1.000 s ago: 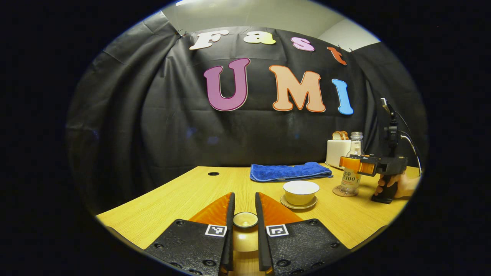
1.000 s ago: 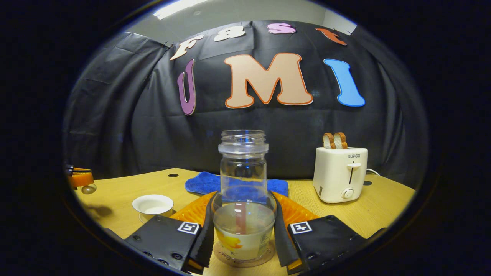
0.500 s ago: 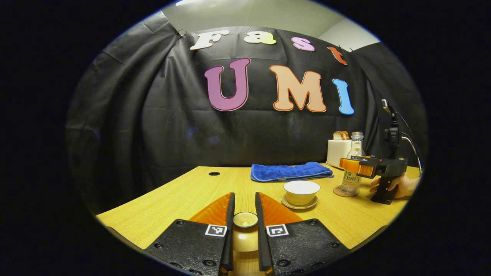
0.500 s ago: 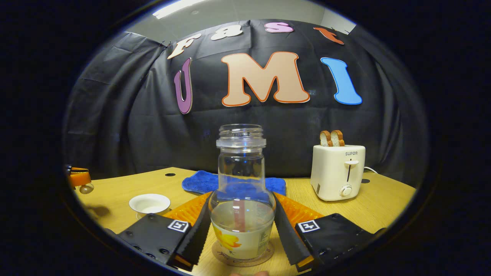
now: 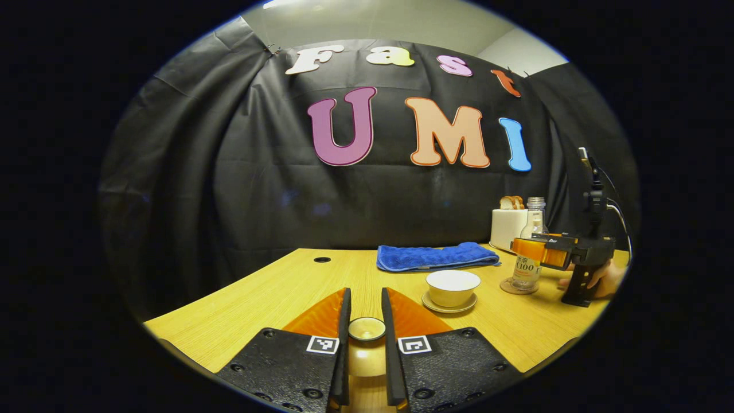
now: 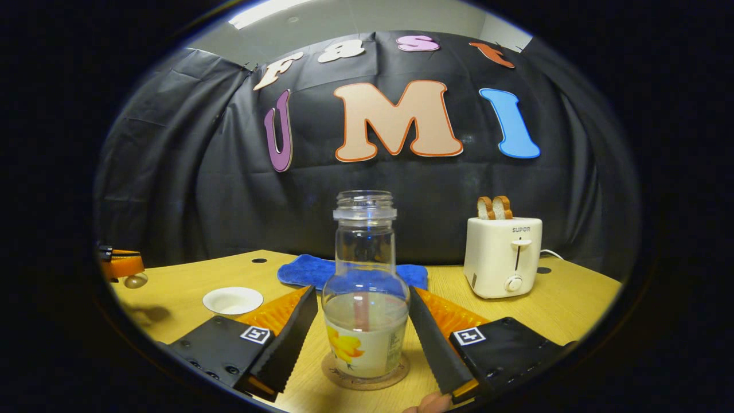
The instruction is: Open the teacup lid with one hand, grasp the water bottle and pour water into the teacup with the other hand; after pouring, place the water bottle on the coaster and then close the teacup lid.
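My left gripper (image 5: 365, 330) is shut on the knob of the cream teacup lid (image 5: 367, 355), held above the wooden table (image 5: 275, 298). The uncovered teacup (image 5: 452, 287) sits on its saucer to the right ahead; it is also the teacup (image 6: 233, 300) at the left in the right gripper view. The clear water bottle (image 6: 365, 310), partly filled, stands upright on the round coaster (image 6: 365, 380). My right gripper (image 6: 361, 321) is open, its fingers apart from the bottle on both sides. The right gripper (image 5: 545, 252) also appears beside the bottle (image 5: 530, 252), held by a hand.
A blue towel (image 5: 437, 256) lies folded at the table's back. A white toaster (image 6: 503, 264) with two bread slices stands at the back right. The left gripper (image 6: 121, 267) with the lid hangs at the far left in the right gripper view.
My right gripper's fingers have spread away from the bottle and drawn back a little; the bottle stays on the coaster. The left gripper keeps the lid still.
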Demonstrator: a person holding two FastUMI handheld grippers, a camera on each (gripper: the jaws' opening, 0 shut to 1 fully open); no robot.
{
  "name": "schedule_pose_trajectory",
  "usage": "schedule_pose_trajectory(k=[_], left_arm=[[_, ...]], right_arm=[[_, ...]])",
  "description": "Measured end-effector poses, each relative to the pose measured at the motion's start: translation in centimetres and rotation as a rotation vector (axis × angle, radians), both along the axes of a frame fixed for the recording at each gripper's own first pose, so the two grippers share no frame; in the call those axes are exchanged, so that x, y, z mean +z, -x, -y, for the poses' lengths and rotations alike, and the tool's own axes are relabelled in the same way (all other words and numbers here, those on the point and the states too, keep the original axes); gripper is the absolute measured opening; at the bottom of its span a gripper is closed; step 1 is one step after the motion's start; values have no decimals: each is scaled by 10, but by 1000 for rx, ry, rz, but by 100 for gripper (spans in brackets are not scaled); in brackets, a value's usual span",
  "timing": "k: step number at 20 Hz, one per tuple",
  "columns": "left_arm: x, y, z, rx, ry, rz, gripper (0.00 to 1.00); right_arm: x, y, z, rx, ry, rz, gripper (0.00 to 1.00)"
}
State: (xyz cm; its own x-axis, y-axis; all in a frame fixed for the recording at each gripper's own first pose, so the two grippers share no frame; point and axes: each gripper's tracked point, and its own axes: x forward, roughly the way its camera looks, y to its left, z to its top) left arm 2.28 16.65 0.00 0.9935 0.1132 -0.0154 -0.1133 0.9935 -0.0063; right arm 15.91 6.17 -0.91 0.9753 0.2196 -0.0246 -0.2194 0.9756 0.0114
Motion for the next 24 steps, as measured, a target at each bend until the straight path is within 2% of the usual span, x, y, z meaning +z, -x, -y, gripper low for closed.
schedule_pose_trajectory(k=[4,5,6,11,15,16,24], left_arm=[[-2,-6,6,-3,4,-3,23],[-1,-13,11,-9,3,-3,23],[0,-20,18,-20,3,-4,23],[-1,-53,51,-79,4,-1,23],[-1,-79,70,-120,1,1,23],[-1,-86,75,-134,1,3,23],[-1,-125,102,-184,-4,2,23]], right_arm=[[1,18,14,-16,1,0,93],[2,24,19,-20,0,4,99],[3,29,23,-20,1,2,93],[6,52,53,-50,1,6,93],[7,68,62,-31,2,6,93],[7,72,66,-30,1,8,100],[9,93,90,-48,2,10,99]])
